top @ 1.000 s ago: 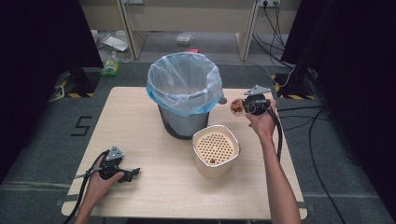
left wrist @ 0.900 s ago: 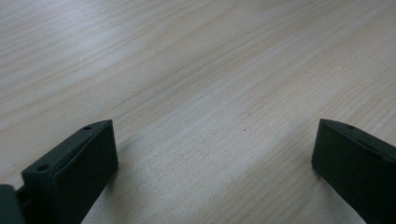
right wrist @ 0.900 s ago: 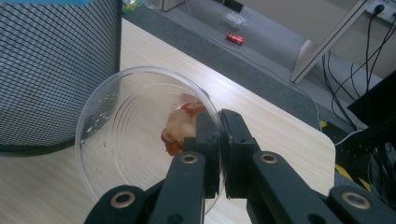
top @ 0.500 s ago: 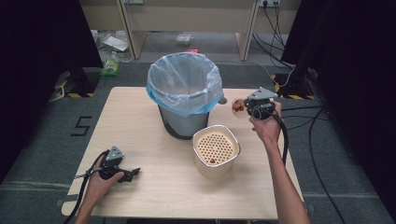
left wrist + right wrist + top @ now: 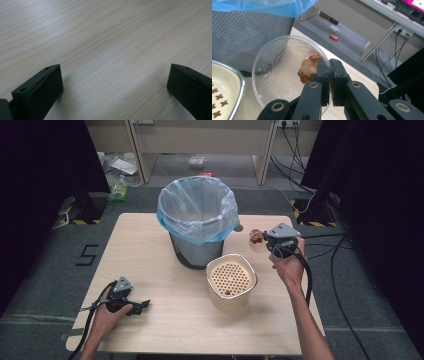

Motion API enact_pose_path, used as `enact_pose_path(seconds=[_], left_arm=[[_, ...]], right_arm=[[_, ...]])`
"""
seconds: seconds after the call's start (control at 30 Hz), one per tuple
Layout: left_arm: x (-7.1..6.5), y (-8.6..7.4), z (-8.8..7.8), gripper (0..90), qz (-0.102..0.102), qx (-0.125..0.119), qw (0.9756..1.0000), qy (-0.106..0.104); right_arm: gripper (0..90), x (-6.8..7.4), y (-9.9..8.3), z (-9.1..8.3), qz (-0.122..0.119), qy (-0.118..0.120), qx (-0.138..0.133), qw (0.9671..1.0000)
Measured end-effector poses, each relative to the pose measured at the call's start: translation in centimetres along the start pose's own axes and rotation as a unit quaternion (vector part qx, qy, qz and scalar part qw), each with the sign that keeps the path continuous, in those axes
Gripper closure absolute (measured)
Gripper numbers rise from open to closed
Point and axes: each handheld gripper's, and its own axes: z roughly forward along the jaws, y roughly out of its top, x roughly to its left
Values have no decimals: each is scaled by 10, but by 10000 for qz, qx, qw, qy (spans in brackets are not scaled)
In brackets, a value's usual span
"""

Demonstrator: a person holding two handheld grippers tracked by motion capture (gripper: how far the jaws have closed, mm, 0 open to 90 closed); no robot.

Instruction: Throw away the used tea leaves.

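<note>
My right gripper point(image 5: 268, 240) hangs over the table's right side, beside the bin, and is shut on the rim of a clear plastic cup point(image 5: 256, 238). In the right gripper view the jaws point(image 5: 330, 75) pinch the cup's point(image 5: 279, 72) wall. A reddish-white food scrap point(image 5: 308, 67) sticks inside it, and the cup is tipped on its side. My left gripper point(image 5: 142, 306) rests on the table at the near left. Its jaws point(image 5: 113, 82) stand wide open over bare wood with nothing between them.
A grey mesh bin point(image 5: 197, 220) lined with a blue-edged clear bag stands at the table's middle back. In front of it sits a cream container point(image 5: 231, 280) with a perforated insert and a few crumbs. Cables trail off the right edge.
My right hand has drifted a little to the right and toward the near edge, carrying the cup. The left hand has kept still.
</note>
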Motion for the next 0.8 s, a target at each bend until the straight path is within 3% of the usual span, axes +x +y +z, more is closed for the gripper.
enact_pose_path(seconds=[0.3, 0.37, 0.47, 0.5, 0.53, 0.6, 0.63, 0.7, 0.73, 0.8], left_arm=[[0, 0, 0, 0, 1, 0, 10000, 0], [0, 0, 0, 0, 1, -1, 10000, 5], [0, 0, 0, 0, 1, -3, 10000, 2], [0, 0, 0, 0, 2, -3, 10000, 2], [0, 0, 0, 0, 2, 1, 10000, 3], [0, 0, 0, 0, 4, 0, 10000, 5], [0, 0, 0, 0, 2, 0, 10000, 4], [0, 0, 0, 0, 3, -3, 10000, 0], [0, 0, 0, 0, 2, -3, 10000, 1], [0, 0, 0, 0, 3, -1, 10000, 5]], right_arm=[[869, 27, 8, -18, -435, -174, -479, 9978], [870, 38, 8, -24, -678, -379, -683, 9946], [869, 46, 6, -25, -805, -487, -834, 9921], [870, 54, 2, -26, -936, -609, -990, 9888], [870, 54, 2, -26, -936, -609, -990, 9888], [872, 67, -4, -27, -1250, -862, -1131, 9819], [872, 67, -4, -27, -1250, -862, -1131, 9819], [872, 74, -8, -28, -1453, -1039, -1270, 9757], [873, 78, -9, -29, -1646, -1148, -1389, 9698], [873, 82, -9, -31, -1679, -1226, -1523, 9662]])
